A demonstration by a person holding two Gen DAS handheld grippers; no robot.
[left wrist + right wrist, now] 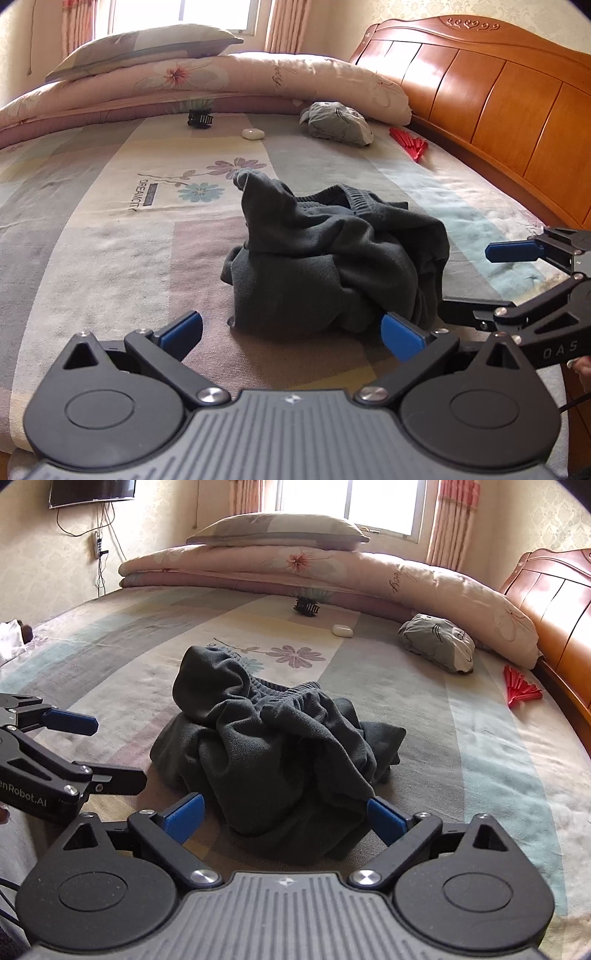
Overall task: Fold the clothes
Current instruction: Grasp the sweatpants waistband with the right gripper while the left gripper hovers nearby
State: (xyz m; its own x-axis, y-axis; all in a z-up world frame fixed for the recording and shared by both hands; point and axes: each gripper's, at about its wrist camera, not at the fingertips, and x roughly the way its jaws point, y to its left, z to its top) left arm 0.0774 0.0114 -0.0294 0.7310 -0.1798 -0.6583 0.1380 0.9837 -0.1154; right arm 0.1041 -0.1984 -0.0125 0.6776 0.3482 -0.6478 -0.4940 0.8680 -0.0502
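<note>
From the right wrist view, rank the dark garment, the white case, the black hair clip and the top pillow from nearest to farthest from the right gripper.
1. Dark garment: crumpled just ahead of the right gripper.
2. White case: mid-bed, slightly right.
3. Black hair clip: just beyond, at the quilt's edge.
4. Top pillow: on the folded quilt by the window.

Crumpled dark grey-green fleece garment (332,262) — plain, ribbed waistband. Beneath it, the pastel patchwork bedsheet (110,229) — purple and blue printed flowers. Beyond the garment, a red folded fan (408,143).
</note>
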